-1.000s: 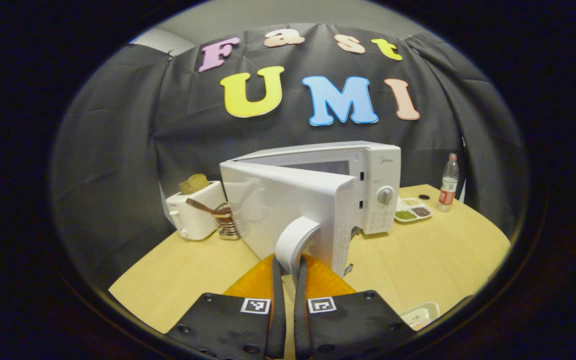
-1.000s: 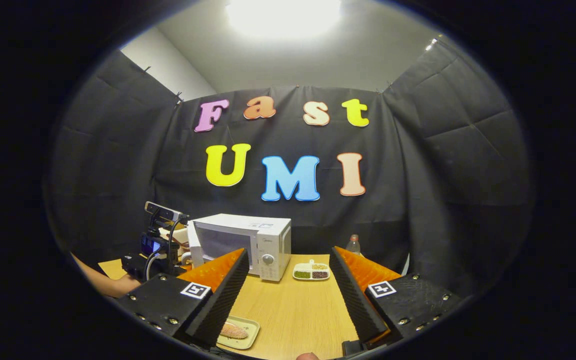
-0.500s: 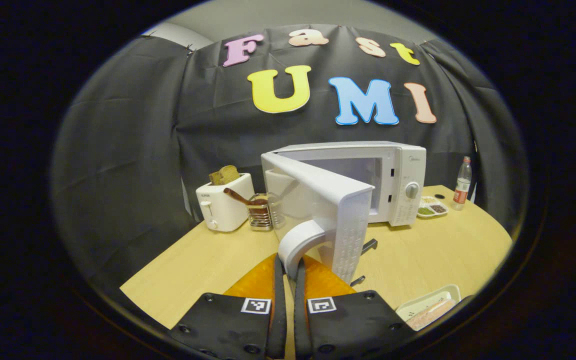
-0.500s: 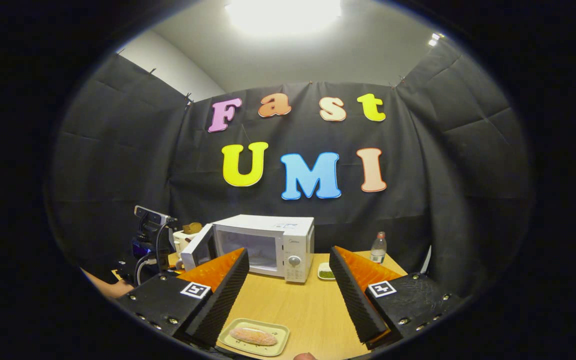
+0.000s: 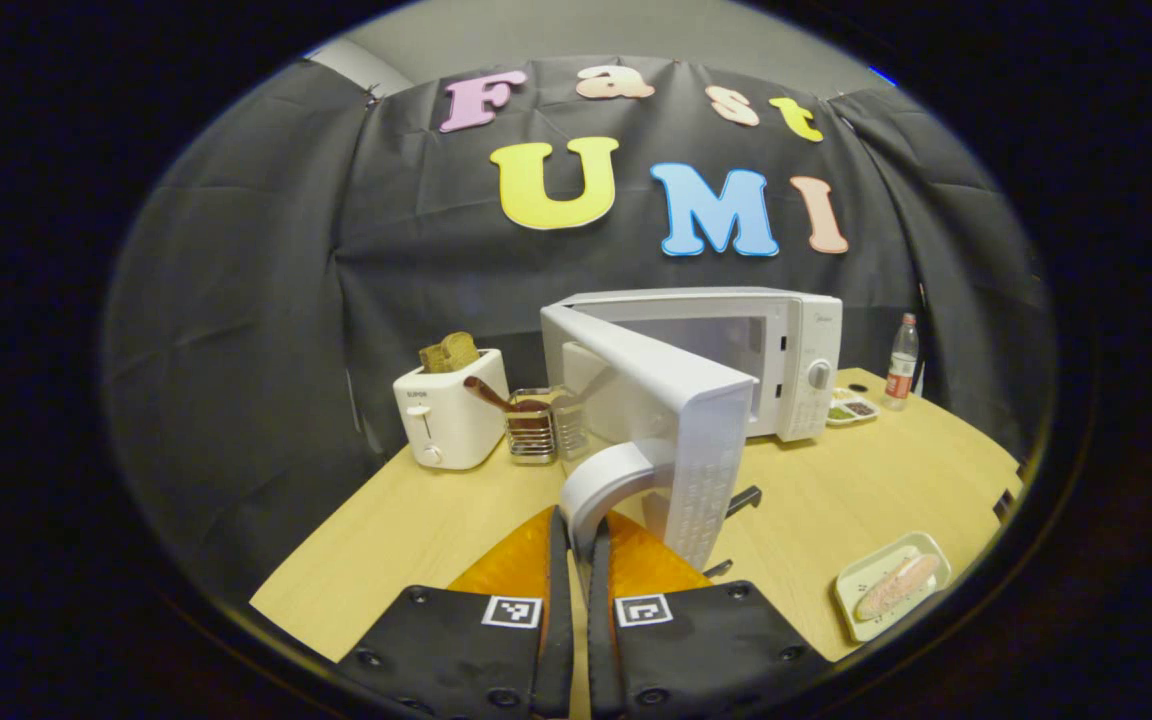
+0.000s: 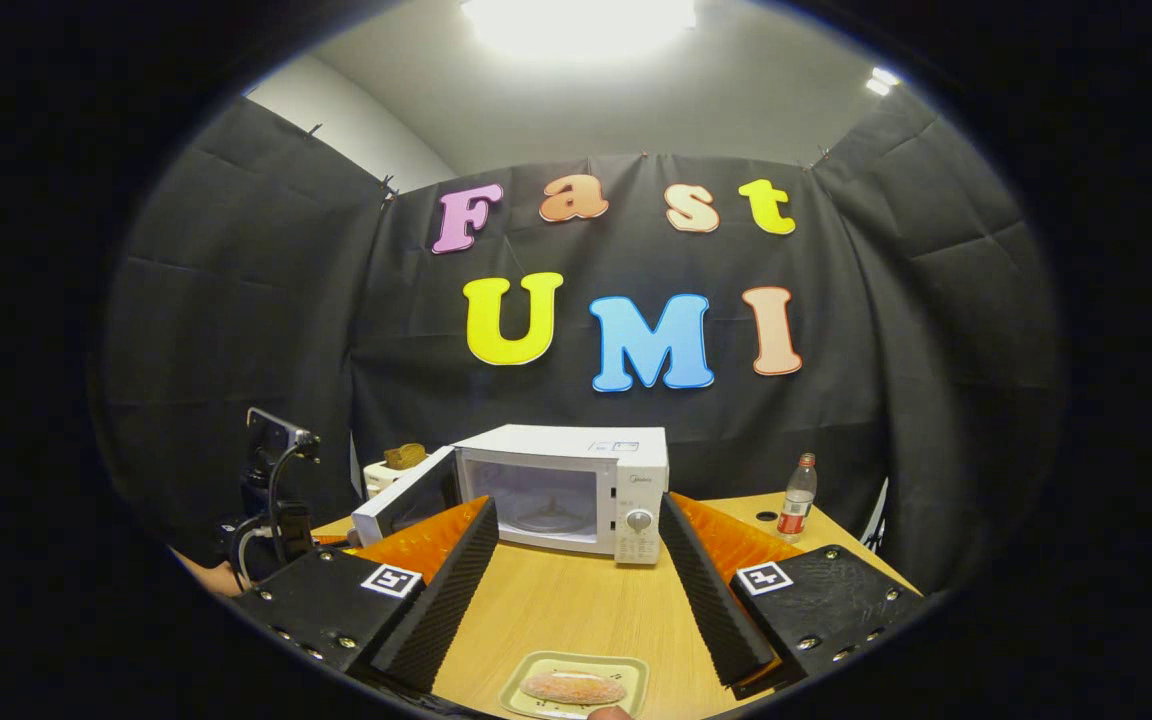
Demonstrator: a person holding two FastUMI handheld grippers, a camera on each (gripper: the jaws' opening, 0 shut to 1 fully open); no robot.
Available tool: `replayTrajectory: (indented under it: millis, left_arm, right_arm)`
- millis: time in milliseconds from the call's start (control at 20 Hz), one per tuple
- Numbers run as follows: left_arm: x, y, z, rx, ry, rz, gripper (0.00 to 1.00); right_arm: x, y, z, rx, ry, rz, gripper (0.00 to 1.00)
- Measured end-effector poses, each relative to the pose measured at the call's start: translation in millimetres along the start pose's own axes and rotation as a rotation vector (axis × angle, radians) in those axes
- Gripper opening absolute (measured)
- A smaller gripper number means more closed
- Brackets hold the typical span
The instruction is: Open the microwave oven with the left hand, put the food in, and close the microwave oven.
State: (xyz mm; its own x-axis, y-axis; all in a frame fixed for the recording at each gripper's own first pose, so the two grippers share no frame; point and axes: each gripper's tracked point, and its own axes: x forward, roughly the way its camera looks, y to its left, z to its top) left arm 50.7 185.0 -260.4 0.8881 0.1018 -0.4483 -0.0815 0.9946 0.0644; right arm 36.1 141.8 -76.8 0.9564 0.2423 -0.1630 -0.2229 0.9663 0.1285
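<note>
The white microwave (image 5: pixel 796 345) (image 6: pixel 576 470) stands at the back of the wooden table with its door (image 5: pixel 676 420) (image 6: pixel 401 495) swung wide open. My left gripper (image 5: pixel 576 520) is shut on the door's white curved handle (image 5: pixel 606 480). The cavity (image 6: pixel 541 505) shows a glass turntable inside. The food, a pinkish oblong piece (image 6: pixel 573 687) (image 5: pixel 896 587), lies on a small pale tray (image 6: pixel 626 672) (image 5: pixel 861 615) near the table's front edge. My right gripper (image 6: pixel 576 520) hovers open above that tray, facing the microwave. The left gripper's body (image 6: pixel 276 480) and a forearm show at the left in the right gripper view.
A white toaster (image 5: pixel 448 405) with bread, a wire holder (image 5: pixel 533 430) with a spoon, a divided dish (image 5: pixel 851 408) of seeds and a plastic bottle (image 5: pixel 902 360) (image 6: pixel 796 497) stand around the microwave. Black cloth walls close in the back and sides.
The door has swung from partly open to wide open, pulled by my left gripper. The right gripper view has turned left and dipped, bringing the tray under its fingers.
</note>
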Motion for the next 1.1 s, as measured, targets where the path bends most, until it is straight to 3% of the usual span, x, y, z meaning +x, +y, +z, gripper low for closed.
replayTrajectory:
  millis: [350,600,900,1100]
  left_arm:
    - [-3.0,34.1,-4.7,-0.016,-0.014,-0.06,0.14]
    - [-4.6,49.7,-6.8,-0.047,-0.005,-0.088,0.17]
    - [-41.3,75.8,-10.3,-0.002,-0.027,-0.001,0.23]
    - [-78.5,74.2,-10.0,-0.054,-0.03,0.058,0.79]
  right_arm:
    - [26.3,38.7,-7.0,0.0,0.011,-0.02,0.99]
    - [33.2,44.7,-9.0,-0.033,0.013,-0.039,0.99]
    - [36.7,36.2,-6.0,-0.089,0.011,-0.021,0.98]
    - [41.0,29.6,-13.4,-0.124,0.032,0.037,0.99]
